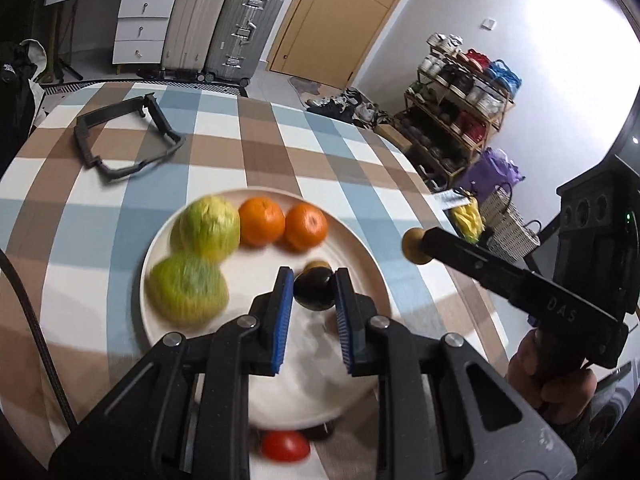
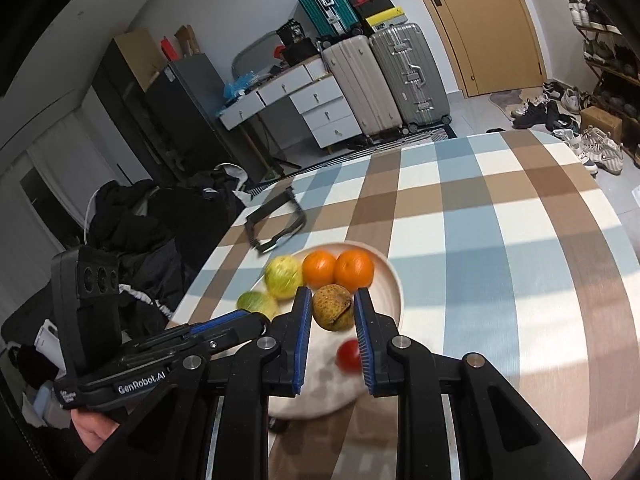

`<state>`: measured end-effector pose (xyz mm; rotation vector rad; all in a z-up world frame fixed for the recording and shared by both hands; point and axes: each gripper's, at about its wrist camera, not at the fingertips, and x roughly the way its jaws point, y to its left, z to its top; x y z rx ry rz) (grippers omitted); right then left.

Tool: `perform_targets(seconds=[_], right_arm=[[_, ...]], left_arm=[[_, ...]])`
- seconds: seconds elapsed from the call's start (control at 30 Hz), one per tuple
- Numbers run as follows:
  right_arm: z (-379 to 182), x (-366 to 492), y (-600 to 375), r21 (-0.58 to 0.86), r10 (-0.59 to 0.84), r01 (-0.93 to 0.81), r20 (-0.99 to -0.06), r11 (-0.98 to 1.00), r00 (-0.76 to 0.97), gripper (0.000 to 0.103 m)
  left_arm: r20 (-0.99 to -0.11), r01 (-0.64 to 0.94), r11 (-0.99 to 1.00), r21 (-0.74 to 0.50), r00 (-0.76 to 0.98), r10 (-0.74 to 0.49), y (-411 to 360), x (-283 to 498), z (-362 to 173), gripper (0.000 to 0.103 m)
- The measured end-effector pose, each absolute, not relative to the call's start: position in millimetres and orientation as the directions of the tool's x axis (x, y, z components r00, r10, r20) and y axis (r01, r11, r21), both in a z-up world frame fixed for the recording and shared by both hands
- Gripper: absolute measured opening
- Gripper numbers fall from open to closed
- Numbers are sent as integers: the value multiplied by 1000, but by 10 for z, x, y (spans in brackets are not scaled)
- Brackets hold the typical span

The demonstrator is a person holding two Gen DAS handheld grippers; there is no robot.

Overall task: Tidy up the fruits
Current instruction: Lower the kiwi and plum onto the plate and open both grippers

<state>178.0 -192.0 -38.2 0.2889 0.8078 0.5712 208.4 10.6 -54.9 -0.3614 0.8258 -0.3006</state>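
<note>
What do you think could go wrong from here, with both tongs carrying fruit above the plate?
1. The left tongs grip a dark fruit only near their tips, so it might slip and hit the plate.
2. The right tongs hold a round brownish fruit that could roll out of the pads.
3. Both tongs converge over one plate and may bump each other or the oranges.

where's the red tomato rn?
Off the plate, on the tablecloth at its near rim: the red tomato sits bottom centre in the left wrist view, and behind the right gripper in the right wrist view.
</note>
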Motion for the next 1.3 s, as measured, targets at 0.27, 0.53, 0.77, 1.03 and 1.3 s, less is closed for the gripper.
perform_targets(seconds=[0.27, 0.53, 0.77, 1.03, 1.3], right_arm=[[-687, 2334, -1786, 470, 569, -322, -658, 822, 493, 22], [-906, 2438, -1693, 453, 554, -319, -692, 833, 463, 22], [-942, 2454, -1673, 445, 546, -317, -696, 838, 467, 22], [-834, 2386, -1747, 466, 559, -310, -663, 829, 498, 33], [-444, 1916, -1956, 466, 548, -306, -582, 830, 601, 72]], left_arm=[[-686, 101, 903, -417, 616, -386, 45, 2488, -759, 18], [-699, 99, 902, -419, 600, -390, 29, 2634, -901, 18], [-700, 112, 905, -410, 597, -392, -12, 2679, -927, 18], [-685, 132, 903, -408, 610, -399, -22, 2545, -780, 30], [-639, 144, 920, -364, 680, -359, 29, 2058, -380, 55]])
